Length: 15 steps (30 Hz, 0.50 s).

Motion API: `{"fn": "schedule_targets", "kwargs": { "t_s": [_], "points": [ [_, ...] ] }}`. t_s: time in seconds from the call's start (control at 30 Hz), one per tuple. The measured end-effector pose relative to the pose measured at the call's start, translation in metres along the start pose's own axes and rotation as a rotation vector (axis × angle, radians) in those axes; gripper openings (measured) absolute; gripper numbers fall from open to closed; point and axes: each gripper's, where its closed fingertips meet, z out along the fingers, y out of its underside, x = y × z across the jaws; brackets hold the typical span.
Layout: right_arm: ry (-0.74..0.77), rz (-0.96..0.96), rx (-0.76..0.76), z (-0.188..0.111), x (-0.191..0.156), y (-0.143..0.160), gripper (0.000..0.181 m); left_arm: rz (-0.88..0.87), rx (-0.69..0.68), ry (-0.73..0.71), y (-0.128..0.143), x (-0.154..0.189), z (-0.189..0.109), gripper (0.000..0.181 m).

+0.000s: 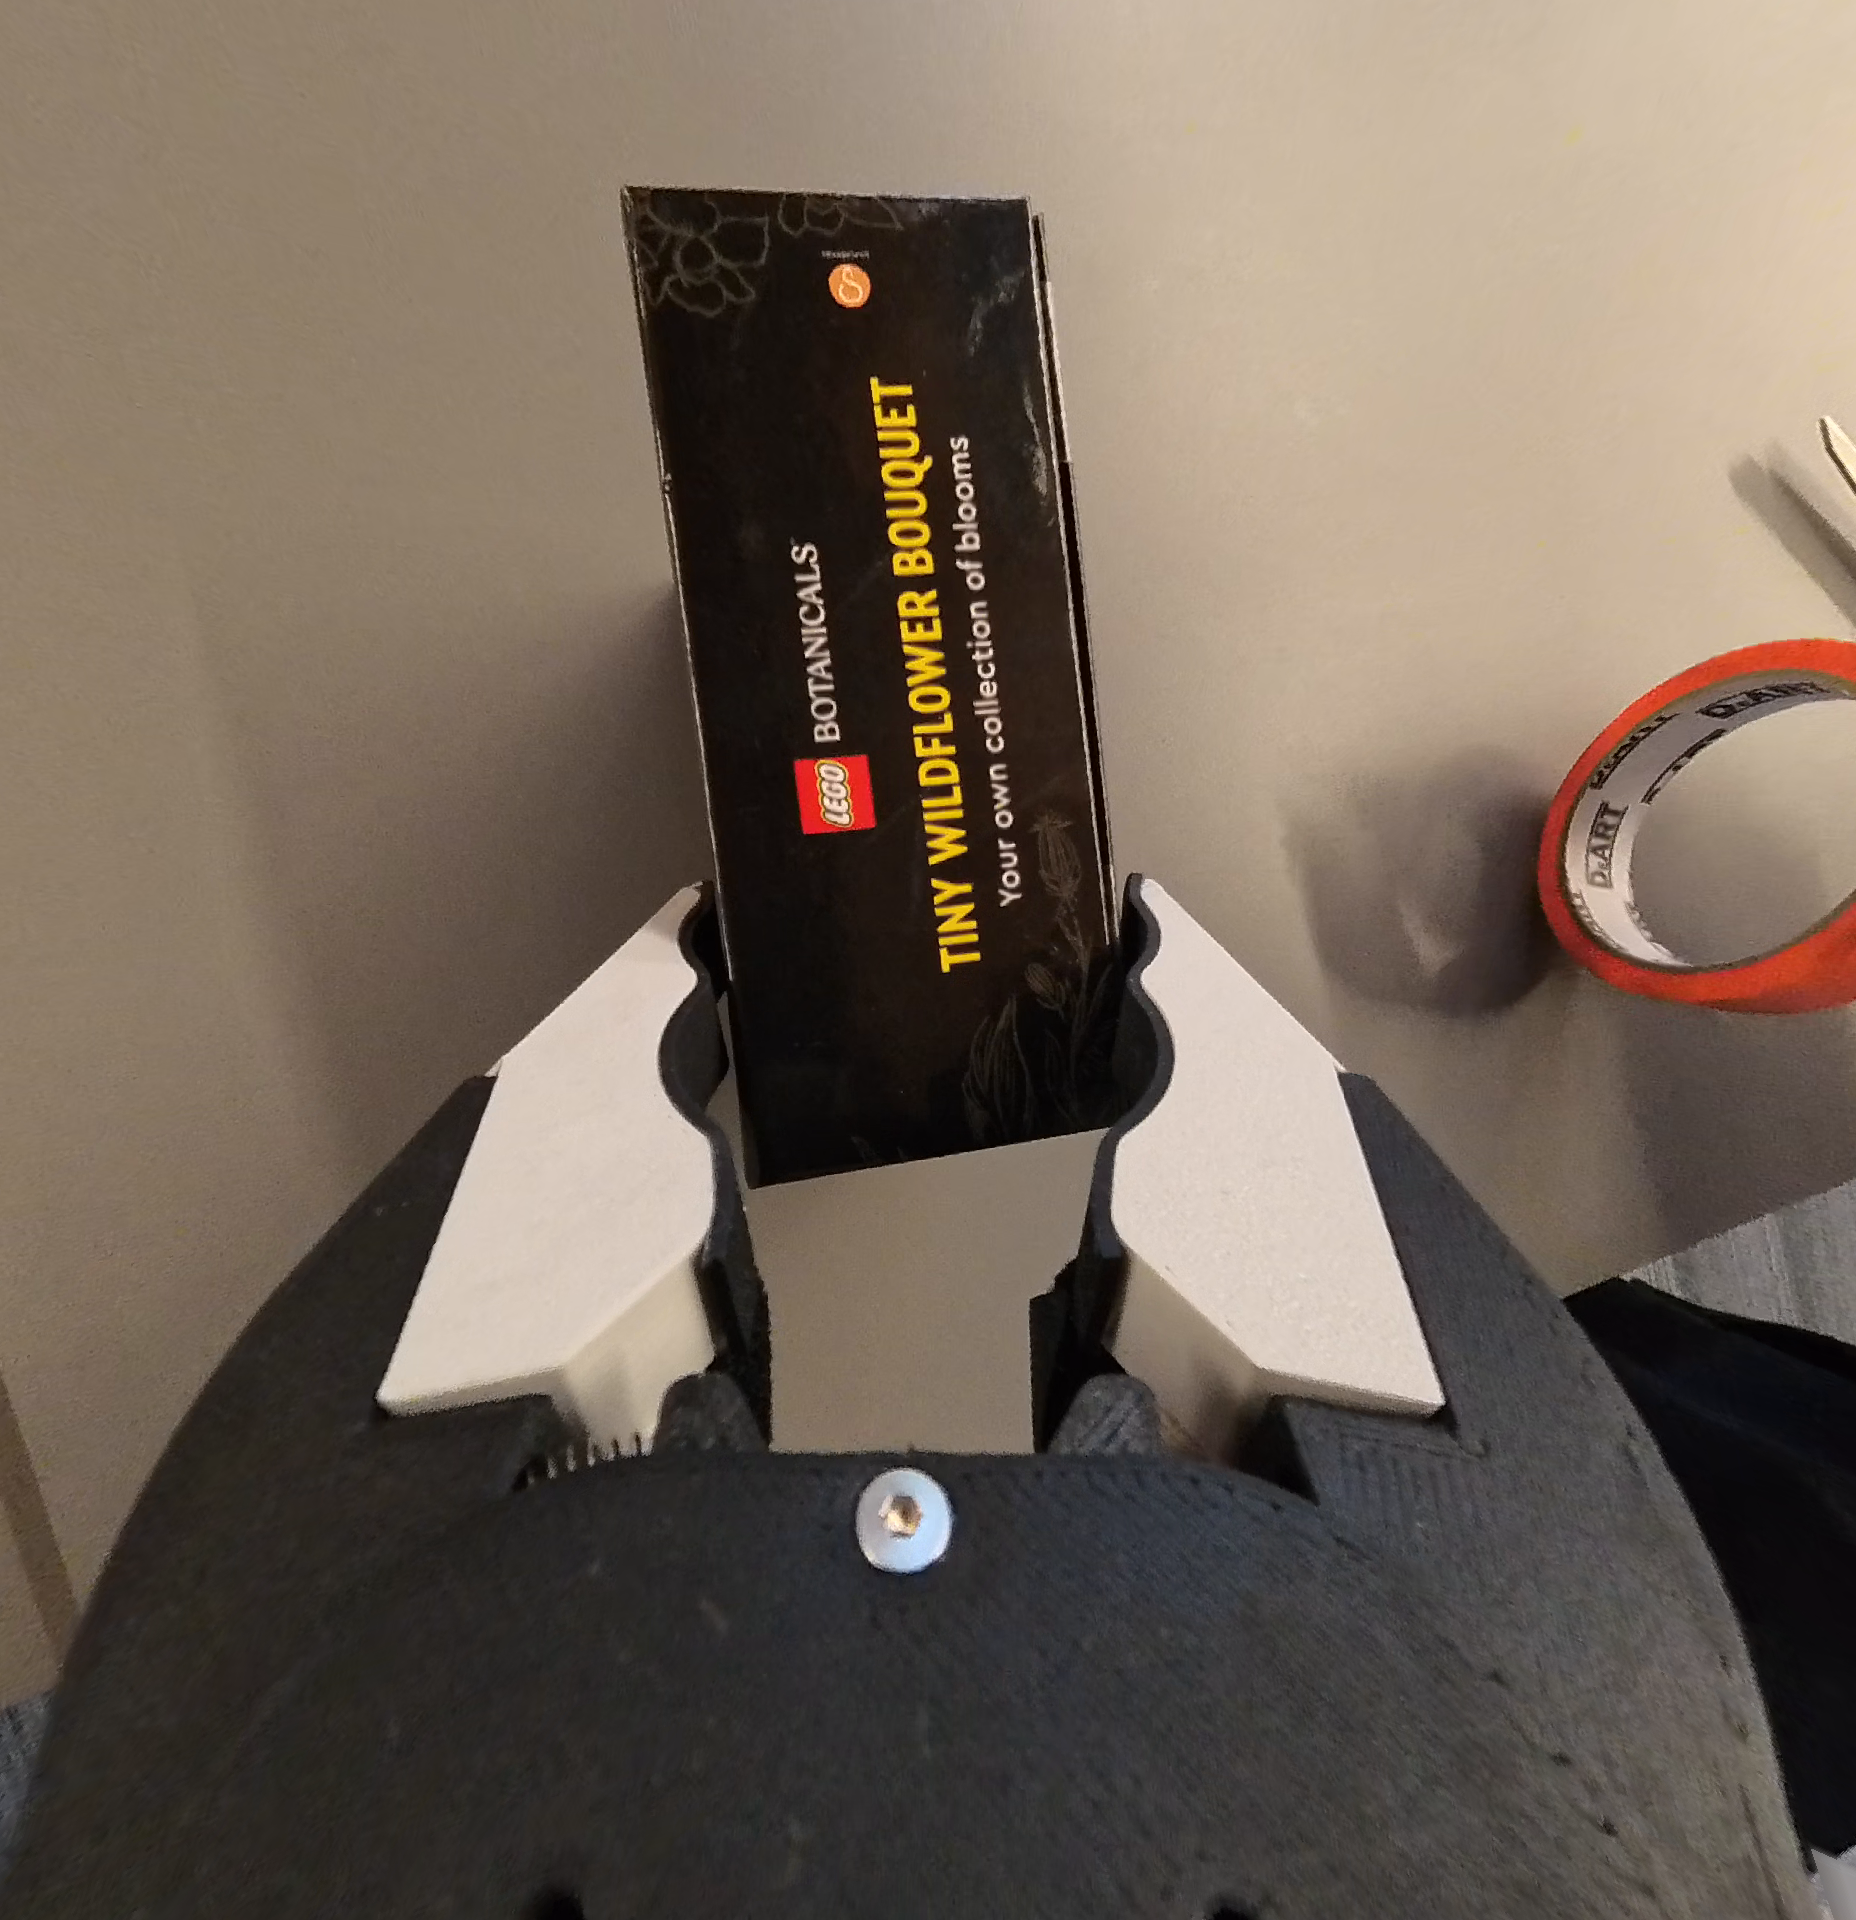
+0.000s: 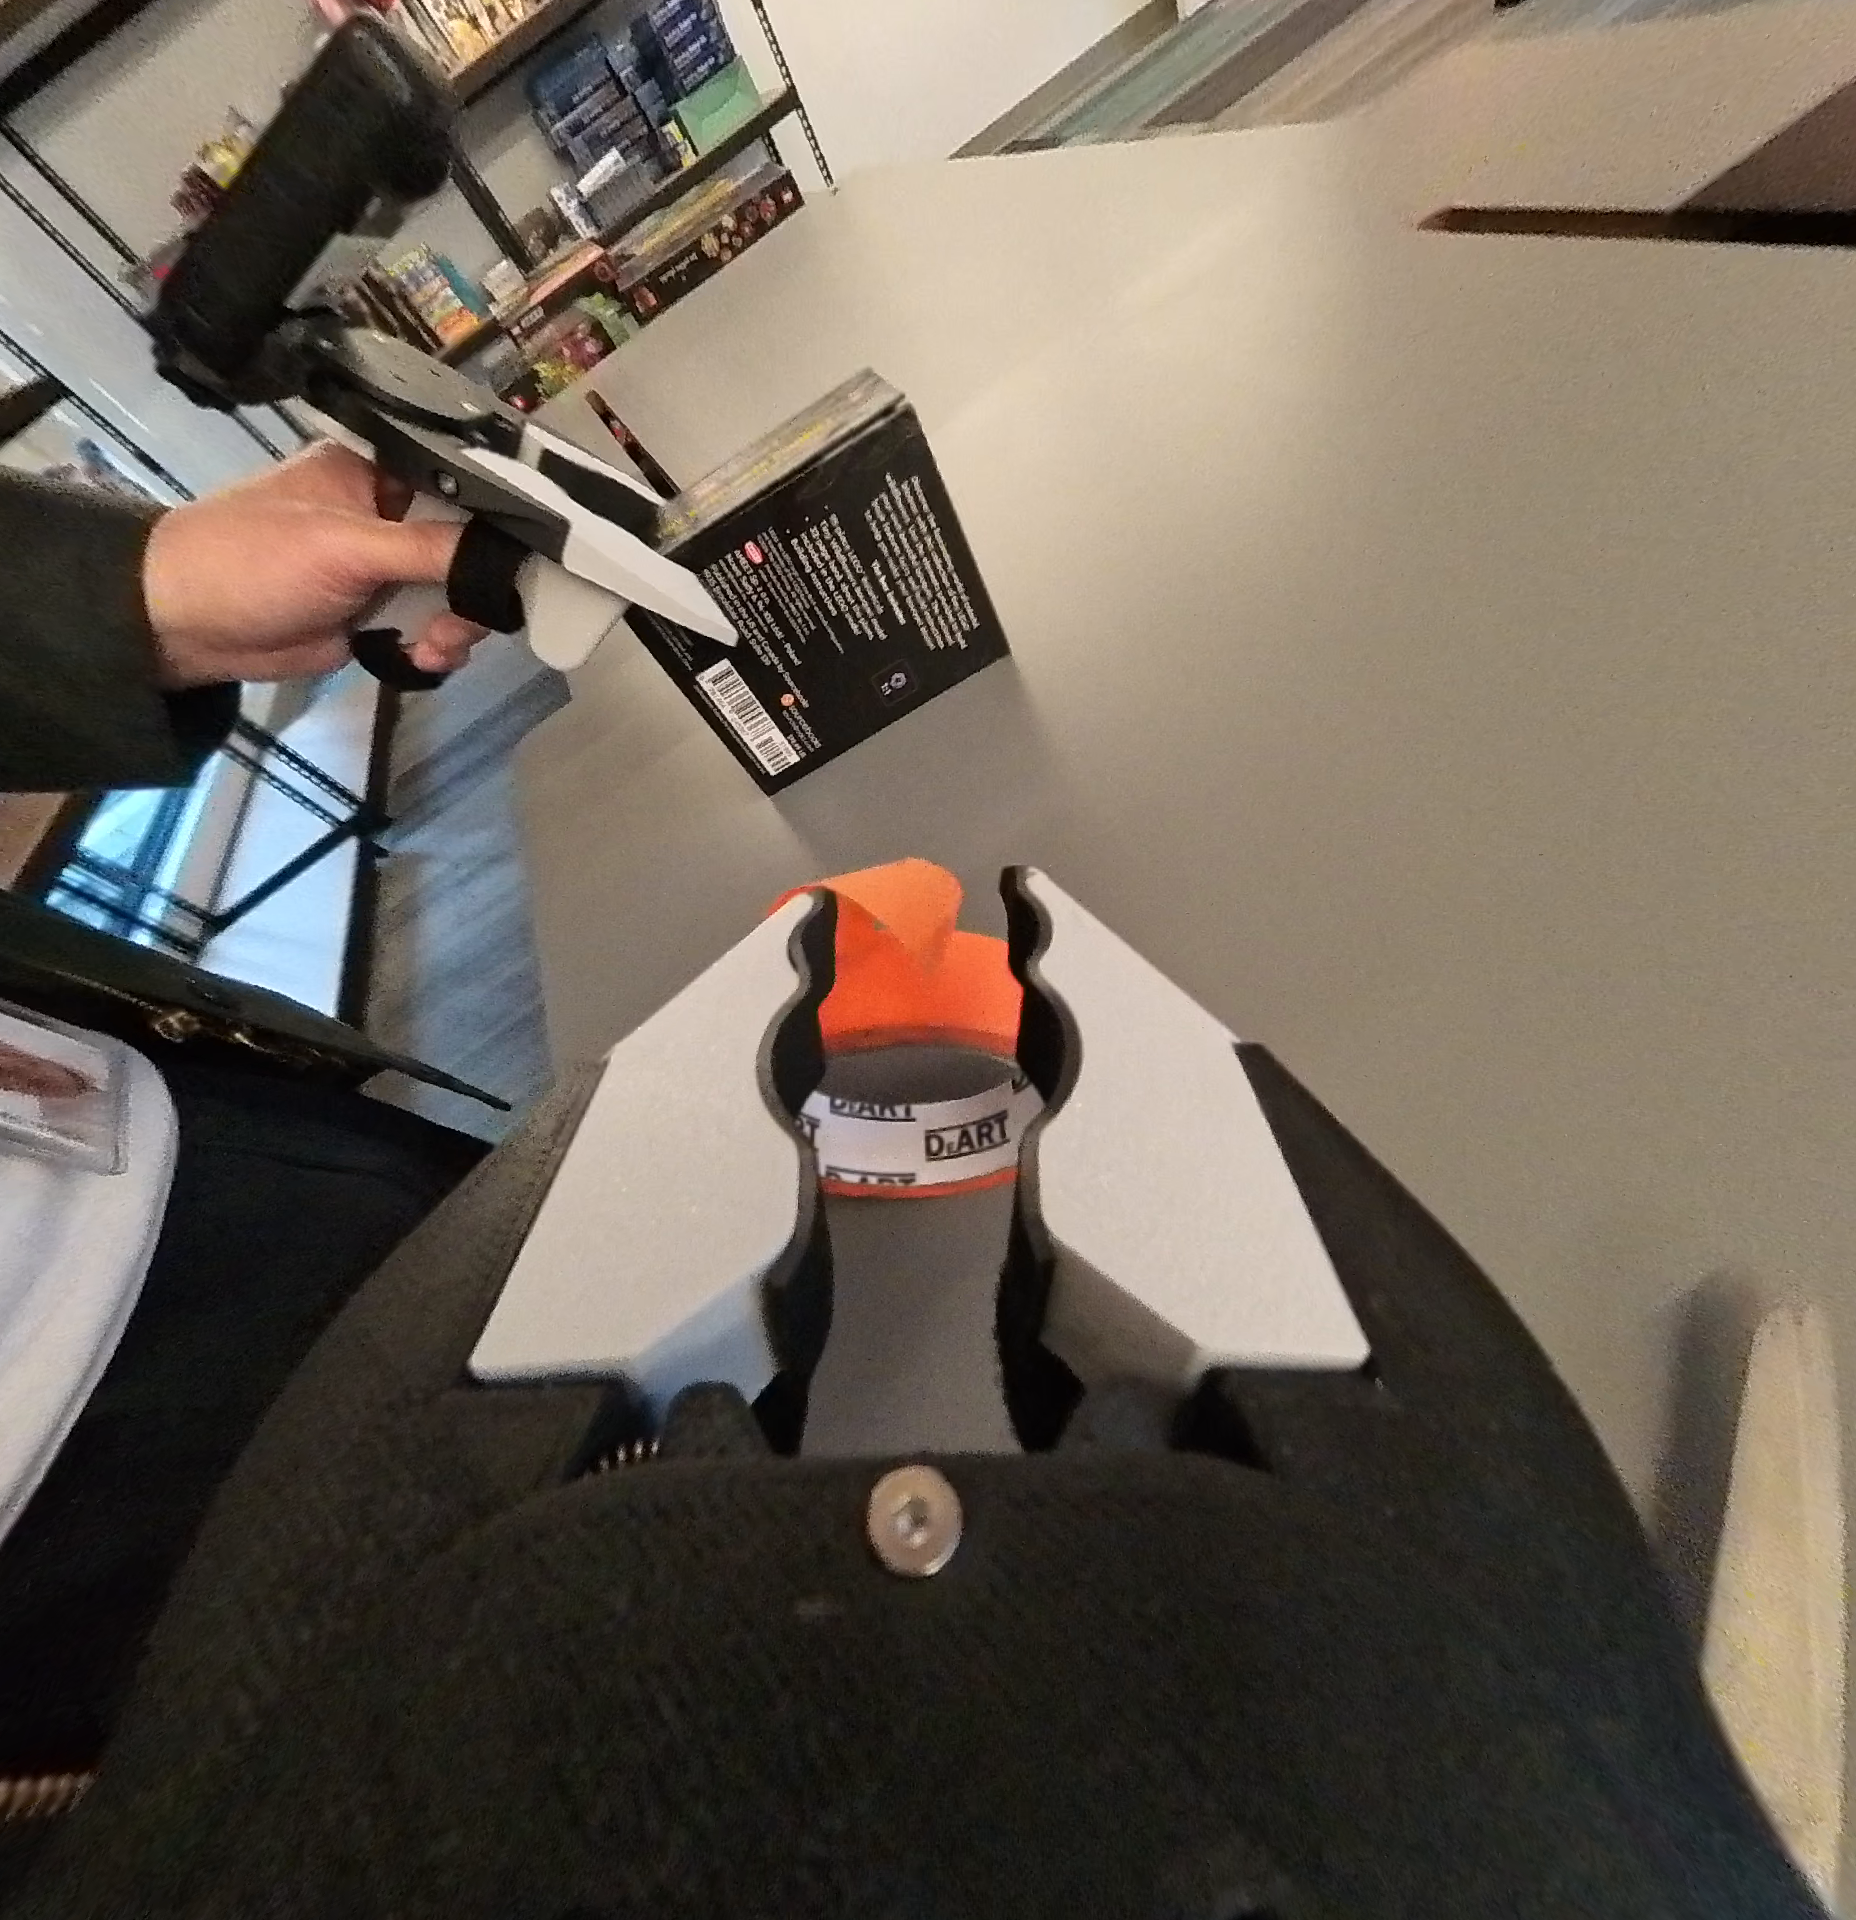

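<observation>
Left gripper [image 1: 922,935]: fingers clamped on the sides of a black box [image 1: 882,665], which stands upright on the grey table [image 1: 280,520].
Right gripper [image 2: 916,914]: fingers apart, straddling an orange tape roll [image 2: 919,997] lying flat; can't tell if they touch it.
Tape end: loose flap curling up.
Spacing: the roll's near the box, toward the table edge.
Background: shelves [image 2: 633,156] stuffed with boxes.

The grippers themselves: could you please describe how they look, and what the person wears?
Each gripper, left gripper and right gripper, has two white wedge-shaped fingers lined with wavy black pads, set in a textured black body with one silver screw. The person's hand emerges from a dark sleeve.
</observation>
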Motion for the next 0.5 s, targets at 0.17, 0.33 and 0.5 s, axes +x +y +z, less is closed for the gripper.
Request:
{"fn": "schedule_targets", "kwargs": {
  "t_s": [0.17,0.33,0.5],
  "points": [
    [0.022,-0.06,0.015,0.002,0.003,-0.007,0.02,-0.001,-0.001,0.0,0.0,0.0,0.0,0.075],
    [0.18,-0.137,-0.031,0.004,0.032,0.0,0.002,-0.003,0.0,-0.001,0.0,0.0,0.001,0.074],
    [0.164,-0.18,-0.149,0.017,0.04,0.01,0.004,-0.004,0.0,-0.002,-0.001,0.001,0.001,0.074]
  ]
}}
